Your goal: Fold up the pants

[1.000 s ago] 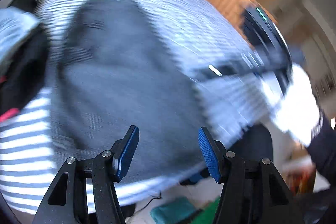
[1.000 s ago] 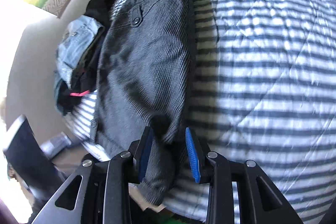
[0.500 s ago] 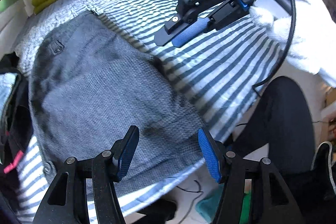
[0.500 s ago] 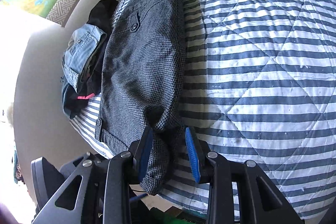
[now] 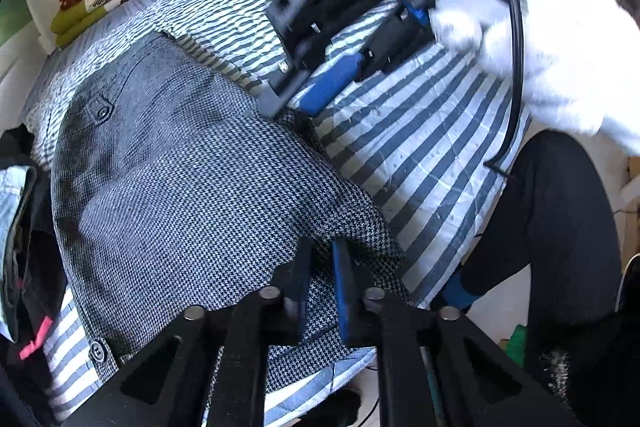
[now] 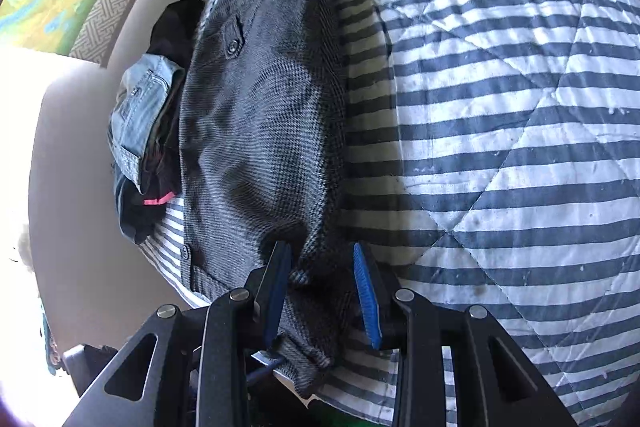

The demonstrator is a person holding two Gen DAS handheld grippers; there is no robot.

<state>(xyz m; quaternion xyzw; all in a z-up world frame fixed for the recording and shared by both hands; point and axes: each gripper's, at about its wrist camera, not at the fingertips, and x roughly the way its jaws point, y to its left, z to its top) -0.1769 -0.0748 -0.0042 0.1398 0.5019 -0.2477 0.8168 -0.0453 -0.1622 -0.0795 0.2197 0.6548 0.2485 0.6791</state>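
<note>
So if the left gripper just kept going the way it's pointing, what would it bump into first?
Nothing new: the left gripper, whose jaws have just been closing, already pinches the near edge of the grey houndstooth pants. Pushed straight on, it would probably press that cloth into the striped quilt beneath, though depth is hard to judge.

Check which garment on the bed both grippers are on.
The grey houndstooth pants, spread flat on the striped quilt; the denim and black clothes lie bunched, untouched, beside them.

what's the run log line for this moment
task: fold pants | left claw: just closed on houndstooth pants hem | right claw: fabric between fingers, grip unclear | surface: striped quilt
</note>
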